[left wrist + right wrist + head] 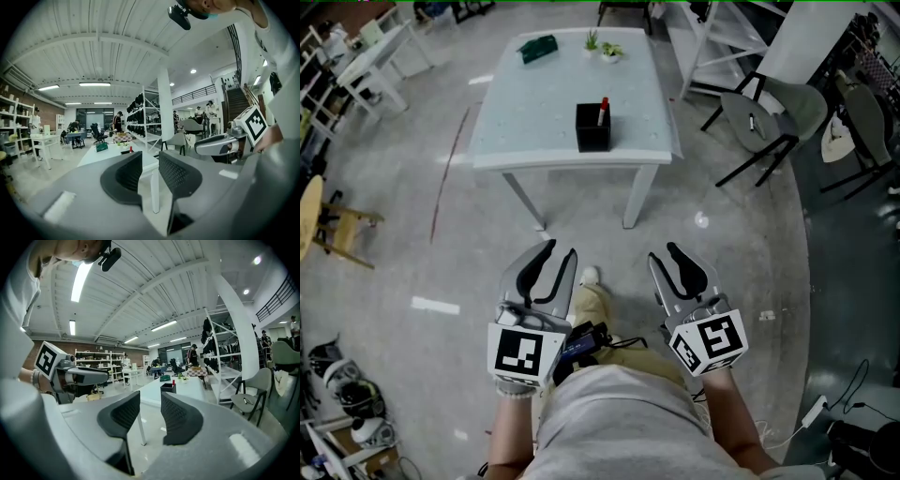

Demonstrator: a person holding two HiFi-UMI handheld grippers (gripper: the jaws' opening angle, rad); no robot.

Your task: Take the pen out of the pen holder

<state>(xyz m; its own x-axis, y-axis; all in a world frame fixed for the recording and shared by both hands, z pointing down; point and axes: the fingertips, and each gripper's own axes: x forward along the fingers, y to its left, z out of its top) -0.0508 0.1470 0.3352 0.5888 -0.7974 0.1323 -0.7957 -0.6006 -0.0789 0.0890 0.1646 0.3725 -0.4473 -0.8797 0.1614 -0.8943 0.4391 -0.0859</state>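
Inside black pen holder (592, 131), red pen (603, 111)

Bright overhead strip lighting, fisheye-warped edges.

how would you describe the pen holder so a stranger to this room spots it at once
Find the pale table standing ahead of the person. Near its front edge, about midway, sits the pen holder. It is the only black, boxy thing there, with a red-topped pen poking out, while the green item and small plants lie at the far edge.
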